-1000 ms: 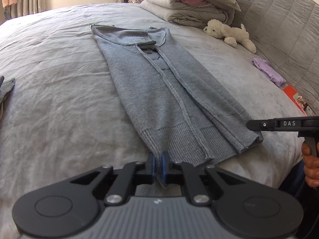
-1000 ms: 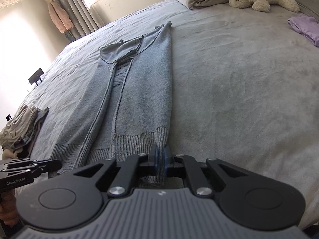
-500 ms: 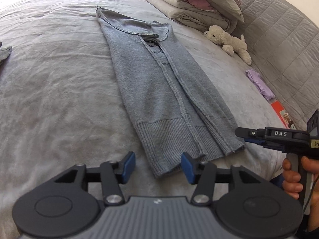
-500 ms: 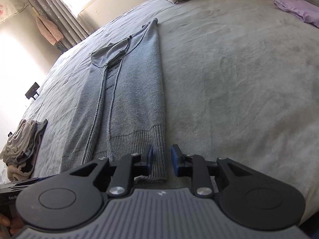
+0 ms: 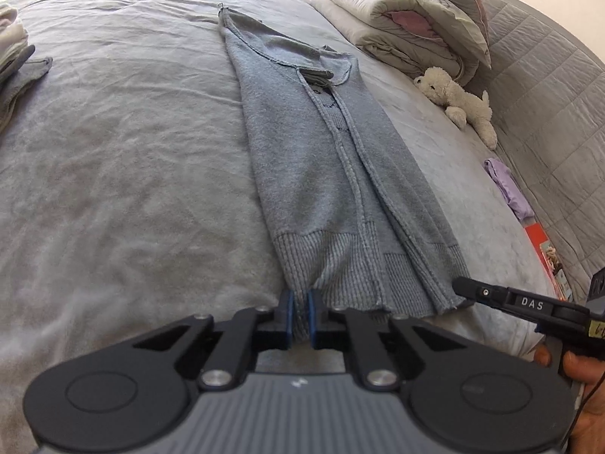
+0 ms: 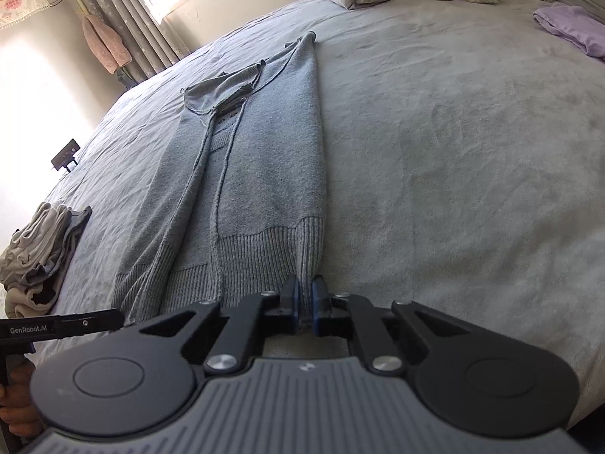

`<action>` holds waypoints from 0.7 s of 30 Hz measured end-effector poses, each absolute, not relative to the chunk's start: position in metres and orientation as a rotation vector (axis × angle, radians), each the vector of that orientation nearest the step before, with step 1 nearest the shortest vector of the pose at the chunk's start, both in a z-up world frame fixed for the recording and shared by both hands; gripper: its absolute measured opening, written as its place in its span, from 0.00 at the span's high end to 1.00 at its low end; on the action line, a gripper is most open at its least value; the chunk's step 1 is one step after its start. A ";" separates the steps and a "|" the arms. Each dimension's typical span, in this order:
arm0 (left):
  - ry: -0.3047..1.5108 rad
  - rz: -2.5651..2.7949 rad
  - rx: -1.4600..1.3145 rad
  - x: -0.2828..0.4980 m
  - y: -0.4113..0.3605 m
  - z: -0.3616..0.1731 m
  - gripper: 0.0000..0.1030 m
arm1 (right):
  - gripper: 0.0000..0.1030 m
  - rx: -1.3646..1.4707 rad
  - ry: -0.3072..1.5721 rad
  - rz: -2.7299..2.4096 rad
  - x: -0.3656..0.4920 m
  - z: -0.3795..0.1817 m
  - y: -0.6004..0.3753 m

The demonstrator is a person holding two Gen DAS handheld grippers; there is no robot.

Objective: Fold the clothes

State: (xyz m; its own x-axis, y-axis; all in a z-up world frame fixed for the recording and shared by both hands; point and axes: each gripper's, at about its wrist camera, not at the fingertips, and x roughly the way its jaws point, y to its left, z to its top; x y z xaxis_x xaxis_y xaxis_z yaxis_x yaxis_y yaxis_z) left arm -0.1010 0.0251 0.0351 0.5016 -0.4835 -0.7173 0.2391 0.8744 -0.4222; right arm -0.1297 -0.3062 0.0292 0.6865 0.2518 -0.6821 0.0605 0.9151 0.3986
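Both grippers clamped on the ribbed hem of a grey sweater laid flat on a bed.

Left gripper (image 5: 298,316): blue pads closed narrow on the hem at the sweater's (image 5: 325,174) left corner. Right gripper (image 6: 305,308): pads likewise pinched on the hem at the right corner. Sweater: grey-blue knit, sleeves folded inward, lying lengthwise, neckline at the far end. Bed (image 6: 453,151): grey cover, lightly creased. Small pile of grey and beige clothes (image 6: 41,249) on the cover, well apart, left of the sweater. White plush toy (image 5: 457,104) and lilac cloth (image 5: 508,189) to the right, near the quilted headboard (image 5: 548,87). Folded duvets (image 5: 408,19) at the far end. A hand (image 5: 578,370) holds the right gripper's handle.
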 end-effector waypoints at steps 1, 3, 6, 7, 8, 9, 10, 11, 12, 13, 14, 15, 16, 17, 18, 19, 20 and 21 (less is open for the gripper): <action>0.934 -0.446 -0.288 -0.106 0.026 0.038 0.94 | 0.94 0.413 0.804 0.110 -0.132 0.031 -0.307; 0.900 -0.450 -0.297 -0.116 0.029 0.045 0.94 | 0.94 0.423 0.779 0.118 -0.139 0.037 -0.309; 0.860 -0.443 -0.316 -0.129 0.036 0.055 0.94 | 0.94 0.419 0.748 0.135 -0.153 0.047 -0.308; 0.854 -0.439 -0.326 -0.134 0.039 0.057 0.94 | 0.94 0.416 0.740 0.140 -0.158 0.050 -0.307; 0.849 -0.435 -0.336 -0.138 0.043 0.059 0.95 | 0.94 0.415 0.734 0.141 -0.162 0.052 -0.307; 0.844 -0.433 -0.341 -0.143 0.046 0.060 0.95 | 0.94 0.415 0.729 0.141 -0.167 0.053 -0.306; 0.840 -0.430 -0.345 -0.148 0.049 0.060 1.00 | 0.94 0.416 0.725 0.141 -0.172 0.054 -0.306; 0.840 -0.424 -0.337 -0.153 0.051 0.060 1.00 | 0.94 0.416 0.723 0.136 -0.176 0.054 -0.305; 0.841 -0.419 -0.330 -0.158 0.052 0.060 1.00 | 0.94 0.413 0.722 0.123 -0.180 0.054 -0.305; 0.838 -0.417 -0.322 -0.162 0.053 0.059 1.00 | 0.94 0.408 0.722 0.108 -0.184 0.054 -0.305; 0.835 -0.415 -0.315 -0.166 0.053 0.058 1.00 | 0.95 0.415 0.724 0.103 -0.185 0.052 -0.306; 0.838 -0.418 -0.320 -0.164 0.054 0.056 1.00 | 0.95 0.425 0.726 0.101 -0.187 0.051 -0.308; 0.842 -0.421 -0.326 -0.163 0.054 0.055 1.00 | 0.95 0.428 0.736 0.099 -0.186 0.048 -0.308; 0.845 -0.424 -0.332 -0.162 0.055 0.054 1.00 | 0.94 0.430 0.749 0.096 -0.183 0.045 -0.309; 0.848 -0.427 -0.339 -0.161 0.055 0.052 1.00 | 0.94 0.436 0.756 0.090 -0.181 0.043 -0.310; 0.838 -0.433 -0.352 -0.158 0.057 0.053 0.99 | 0.93 0.444 0.761 0.083 -0.180 0.040 -0.311; 0.830 -0.438 -0.366 -0.157 0.058 0.053 0.99 | 0.85 0.452 0.765 0.076 -0.179 0.038 -0.313; 0.821 -0.443 -0.380 -0.155 0.059 0.053 0.97 | 0.83 0.463 0.752 0.070 -0.179 0.039 -0.315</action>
State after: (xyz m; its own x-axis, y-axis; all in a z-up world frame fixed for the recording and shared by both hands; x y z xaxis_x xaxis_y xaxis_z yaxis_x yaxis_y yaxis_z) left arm -0.1551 0.0589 0.0533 0.6002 -0.5153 -0.6118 0.2291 0.8435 -0.4858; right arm -0.1795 -0.3151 0.0390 0.7328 0.2242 -0.6425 0.1021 0.8972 0.4296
